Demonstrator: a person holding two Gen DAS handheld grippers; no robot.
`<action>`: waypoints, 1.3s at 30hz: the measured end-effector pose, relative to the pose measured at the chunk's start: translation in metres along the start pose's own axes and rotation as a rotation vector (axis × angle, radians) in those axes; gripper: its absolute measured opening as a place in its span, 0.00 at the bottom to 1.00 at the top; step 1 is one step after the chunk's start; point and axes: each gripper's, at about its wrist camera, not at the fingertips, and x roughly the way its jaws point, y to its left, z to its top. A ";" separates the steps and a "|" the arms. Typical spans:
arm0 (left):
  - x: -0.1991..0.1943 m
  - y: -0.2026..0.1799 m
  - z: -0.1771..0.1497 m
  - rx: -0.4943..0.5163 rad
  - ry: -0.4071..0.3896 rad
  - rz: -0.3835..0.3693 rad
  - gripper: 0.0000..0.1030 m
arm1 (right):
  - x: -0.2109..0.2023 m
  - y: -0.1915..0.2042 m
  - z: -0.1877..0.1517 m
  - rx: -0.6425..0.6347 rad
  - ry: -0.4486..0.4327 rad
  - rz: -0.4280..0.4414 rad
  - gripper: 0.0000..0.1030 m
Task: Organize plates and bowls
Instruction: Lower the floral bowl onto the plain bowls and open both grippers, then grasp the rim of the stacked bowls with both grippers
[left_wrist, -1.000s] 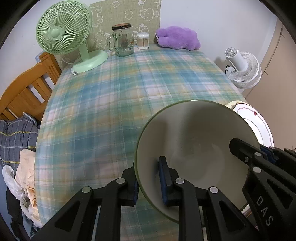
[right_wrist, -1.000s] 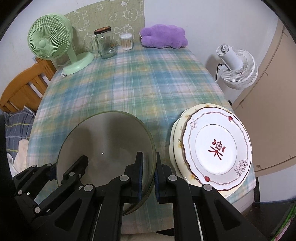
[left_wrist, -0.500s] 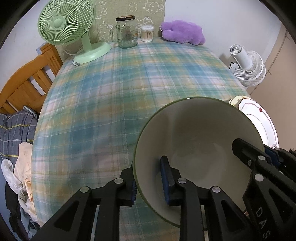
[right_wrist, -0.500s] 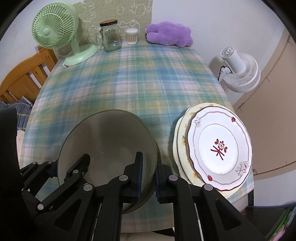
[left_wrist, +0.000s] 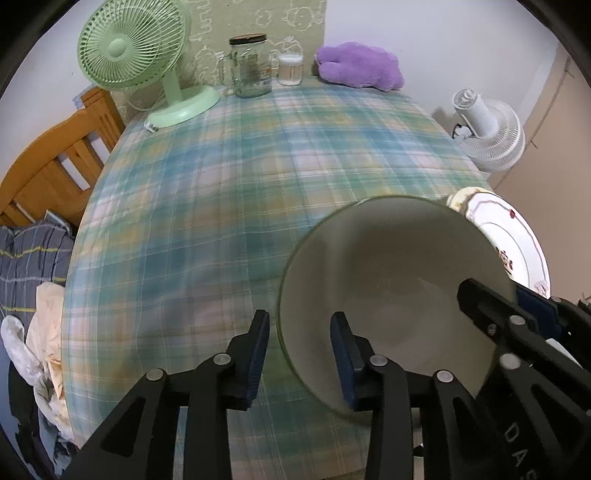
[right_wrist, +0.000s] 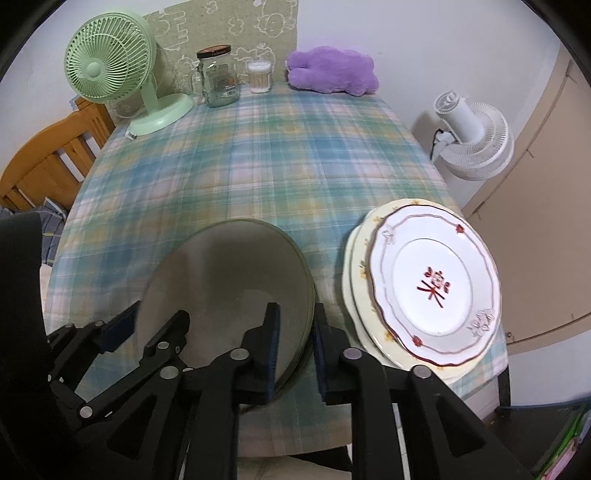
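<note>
Left wrist view: we are seeing the left gripper (left_wrist: 299, 350) standing wide open, one finger outside the bowl (left_wrist: 395, 280) and one inside, with a clear gap on both sides of the near wall. It is gripping nothing.

Right wrist view: we are noting the right gripper (right_wrist: 295, 341) straddling the bowl's (right_wrist: 225, 284) right-hand rim. The two pads are sitting close either side of the rim with a slight gap visible, so we cannot tell whether they are pressing on it or have just let go.

The bowl is sitting at the near edge of the table (right_wrist: 295, 158), just beside the stacked plates (right_wrist: 436, 284), which are lying to its right. Whether the bowl is resting fully on the cloth or raised a little, we cannot say.

Progress, as we are judging it: the plates are already piled, two at least, the patterned one on top. Only this bowl is showing, so little seems left beyond settling it.
</note>
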 end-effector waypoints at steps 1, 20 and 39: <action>-0.002 -0.001 -0.001 0.008 -0.002 -0.005 0.38 | 0.000 -0.001 -0.002 0.007 0.006 0.002 0.26; -0.010 0.001 0.008 -0.043 -0.023 -0.044 0.83 | 0.007 -0.026 0.009 0.049 0.017 0.111 0.60; 0.026 0.005 0.008 -0.193 0.058 0.029 0.83 | 0.074 -0.029 0.030 0.001 0.183 0.337 0.58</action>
